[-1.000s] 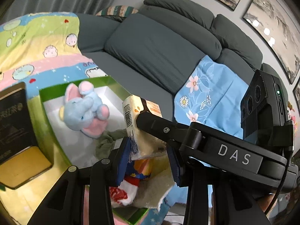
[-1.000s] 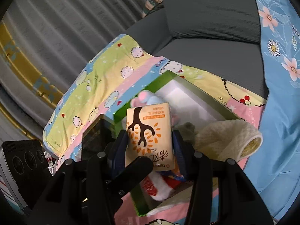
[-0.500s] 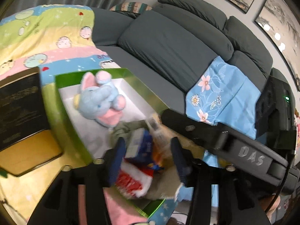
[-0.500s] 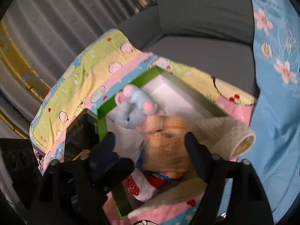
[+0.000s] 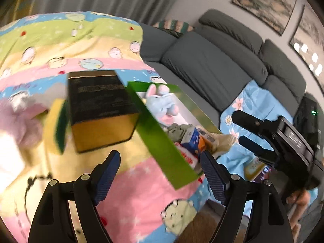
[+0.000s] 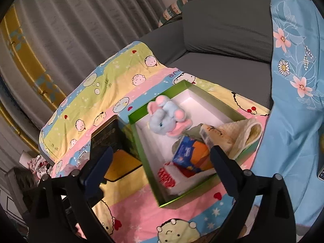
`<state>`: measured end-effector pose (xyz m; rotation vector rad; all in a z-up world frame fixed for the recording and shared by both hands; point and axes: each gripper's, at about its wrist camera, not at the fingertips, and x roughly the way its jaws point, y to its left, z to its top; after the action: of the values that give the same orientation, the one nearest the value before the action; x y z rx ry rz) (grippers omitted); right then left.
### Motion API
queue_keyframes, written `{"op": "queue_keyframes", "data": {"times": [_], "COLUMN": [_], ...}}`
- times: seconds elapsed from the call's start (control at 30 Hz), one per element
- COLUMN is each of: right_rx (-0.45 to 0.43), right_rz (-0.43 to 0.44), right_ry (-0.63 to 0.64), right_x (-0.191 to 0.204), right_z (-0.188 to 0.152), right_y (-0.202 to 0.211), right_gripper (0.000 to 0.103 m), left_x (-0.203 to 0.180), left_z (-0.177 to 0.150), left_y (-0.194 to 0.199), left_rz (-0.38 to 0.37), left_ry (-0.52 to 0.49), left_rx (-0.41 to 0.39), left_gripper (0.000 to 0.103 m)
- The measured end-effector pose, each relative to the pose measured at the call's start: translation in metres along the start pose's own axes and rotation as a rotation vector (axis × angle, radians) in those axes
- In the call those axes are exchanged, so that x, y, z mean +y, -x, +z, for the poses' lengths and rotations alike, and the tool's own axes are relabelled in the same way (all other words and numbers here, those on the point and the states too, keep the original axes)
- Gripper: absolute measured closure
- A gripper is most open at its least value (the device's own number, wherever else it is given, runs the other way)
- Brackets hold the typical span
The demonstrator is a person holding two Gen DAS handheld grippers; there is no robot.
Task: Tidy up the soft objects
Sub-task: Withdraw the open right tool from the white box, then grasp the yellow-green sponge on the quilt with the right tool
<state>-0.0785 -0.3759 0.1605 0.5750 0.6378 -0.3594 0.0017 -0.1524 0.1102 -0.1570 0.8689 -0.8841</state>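
Pretty standard living room here. Big dark grey sofa with chunky back cushions runs along a pale wall, and 2 framed landscape paintings hang above it, with glare spots on the right one. Grey pleated curtains cover the left side, with a yellow patterned band next to them. A striped cushion sits in the sofa corner. Light blue floral cloth is draped over part of the seat.

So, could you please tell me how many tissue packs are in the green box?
2: a blue-and-orange pack mid-box and a cream pack leaning against the rolled towel. Others may be hidden underneath.
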Motion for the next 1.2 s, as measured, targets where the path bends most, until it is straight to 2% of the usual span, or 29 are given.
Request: {"op": "queue_keyframes", "data": {"times": [0.07,0.17,0.37,0.53,0.6,0.67,0.8,0.87,0.97,1.07,1.2], "right_rx": [0.008,0.036,0.088,0.138,0.166,0.201,0.273,0.292,0.311,0.302,0.313], "right_rz": [0.005,0.023,0.029,0.086,0.110,0.128,0.160,0.178,0.163,0.093,0.004], "right_ry": [0.008,0.005,0.051,0.044,0.038,0.050,0.074,0.101,0.178,0.261,0.314], "right_x": [0.006,0.016,0.039,0.058,0.068,0.080,0.110,0.130,0.165,0.195,0.218], "right_z": [-0.006,-0.016,-0.036,-0.050,-0.057,-0.063,-0.078,-0.083,-0.089,-0.098,-0.106], "right_y": [0.000,-0.001,-0.010,-0.022,-0.031,-0.041,-0.065,-0.077,-0.097,-0.119,-0.147], "right_gripper": [0.005,0.005,0.005,0.006,0.009,0.019,0.027,0.032,0.039,0.045,0.047], "left_x": [0.011,0.029,0.070,0.106,0.119,0.128,0.143,0.150,0.155,0.160,0.164], "left_z": [-0.010,-0.023,-0.054,-0.078,-0.087,-0.096,-0.107,-0.111,-0.114,-0.117,-0.121], "left_y": [0.015,0.038,0.079,0.104,0.113,0.119,0.129,0.132,0.138,0.144,0.149], "left_rz": [-0.003,0.041,0.188,0.303,0.314,0.335,0.388,0.389,0.401,0.402,0.395], "left_ry": [0.024,0.065,0.149,0.240,0.278,0.304,0.339,0.360,0.374,0.383,0.392], "left_rx": [-0.007,-0.037,-0.067,-0.081,-0.080,-0.077,-0.077,-0.078,-0.083,-0.092,-0.090], "left_gripper": [0.020,0.020,0.020,0.020,0.020,0.020,0.020,0.020,0.020,0.020,0.020]}}
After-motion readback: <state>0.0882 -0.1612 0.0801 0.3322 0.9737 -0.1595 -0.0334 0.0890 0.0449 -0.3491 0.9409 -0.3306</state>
